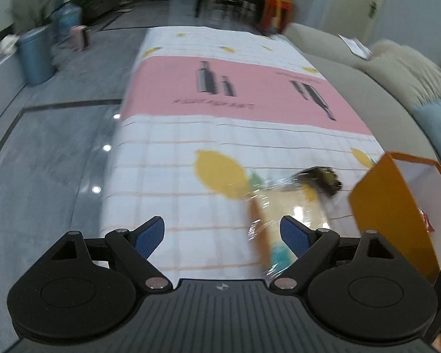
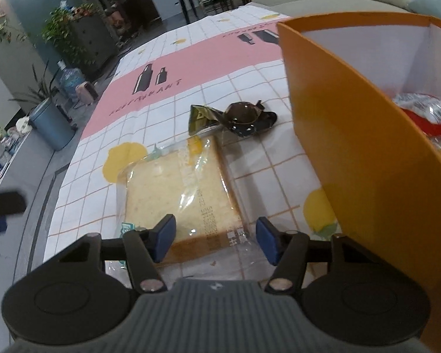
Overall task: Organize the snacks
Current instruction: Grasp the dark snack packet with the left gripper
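A slice of bread in a clear wrapper (image 2: 179, 188) lies flat on the checked tablecloth (image 2: 250, 82). My right gripper (image 2: 214, 238) hangs low over its near end, jaws apart on either side of the slice, and the blue pads do not press on it. Beyond the bread lies a dark crumpled snack packet (image 2: 238, 116). An open orange box (image 2: 352, 147) stands to the right and holds a red-and-clear snack bag (image 2: 426, 114). In the blurred left wrist view, my left gripper (image 1: 222, 235) is open and empty, with the bread (image 1: 291, 206) by its right finger and the box (image 1: 388, 206) further right.
The table's left edge drops to a grey tiled floor (image 1: 44, 147). A blue bin (image 2: 51, 126) and a water jug (image 2: 70, 79) stand on the floor there. A grey sofa (image 1: 367, 82) runs along the table's right side. The cloth's pink band (image 1: 235, 94) lies bare.
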Motion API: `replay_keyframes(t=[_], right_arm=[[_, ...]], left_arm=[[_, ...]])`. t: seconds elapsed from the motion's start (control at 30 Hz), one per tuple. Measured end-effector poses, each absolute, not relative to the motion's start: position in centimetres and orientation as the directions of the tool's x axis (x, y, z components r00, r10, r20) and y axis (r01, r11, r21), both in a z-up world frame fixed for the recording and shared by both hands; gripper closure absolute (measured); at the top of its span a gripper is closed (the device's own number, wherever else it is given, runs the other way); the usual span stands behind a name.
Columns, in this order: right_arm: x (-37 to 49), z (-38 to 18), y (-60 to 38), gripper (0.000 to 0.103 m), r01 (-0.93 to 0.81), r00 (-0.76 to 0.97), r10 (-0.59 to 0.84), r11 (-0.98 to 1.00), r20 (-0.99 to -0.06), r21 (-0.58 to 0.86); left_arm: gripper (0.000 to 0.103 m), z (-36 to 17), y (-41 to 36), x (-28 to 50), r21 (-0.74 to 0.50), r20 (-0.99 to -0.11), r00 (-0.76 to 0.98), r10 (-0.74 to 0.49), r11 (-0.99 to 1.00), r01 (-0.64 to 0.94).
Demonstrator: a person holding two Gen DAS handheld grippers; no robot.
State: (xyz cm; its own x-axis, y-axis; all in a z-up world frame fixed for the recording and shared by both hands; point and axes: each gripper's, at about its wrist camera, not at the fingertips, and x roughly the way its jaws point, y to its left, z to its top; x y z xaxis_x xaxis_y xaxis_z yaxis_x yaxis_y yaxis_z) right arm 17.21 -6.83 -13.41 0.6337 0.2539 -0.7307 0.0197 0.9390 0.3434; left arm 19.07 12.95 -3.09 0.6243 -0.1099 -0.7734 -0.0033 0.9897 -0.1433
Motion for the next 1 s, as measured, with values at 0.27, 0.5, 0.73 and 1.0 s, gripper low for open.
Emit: replay_keyframes(t=[0.27, 0.5, 0.73, 1.0], right_arm=[[16.2, -13.6, -7.1, 0.034, 0.018, 0.649, 0.257, 0.936, -0.716, 0.353], [16.0, -13.7, -7.1, 0.031, -0.008, 0.652, 0.274, 0.935, -0.707, 0.355], [15.8, -14.0, -7.0, 0.028, -0.053, 0.659, 0.291, 0.938, -0.694, 0.343], [15.4, -14.0, -6.9, 0.027, -0.081, 0.663, 0.301, 0.939, -0.685, 0.335]], left_arm=[[0.001, -4.6, 7.6, 27.0, -0.349, -0.811, 0.473, -0.345, 0.934, 0.082], [0.004, -7.9, 4.9, 32.4, -0.403, -0.843, 0.383, -0.378, 0.915, 0.018], [0.01, -11.2, 3.6, 35.3, -0.459, -0.845, 0.331, -0.421, 0.887, -0.044], [0.058, -12.1, 2.2, 37.2, -0.431, -0.871, 0.309, -0.381, 0.895, -0.112]])
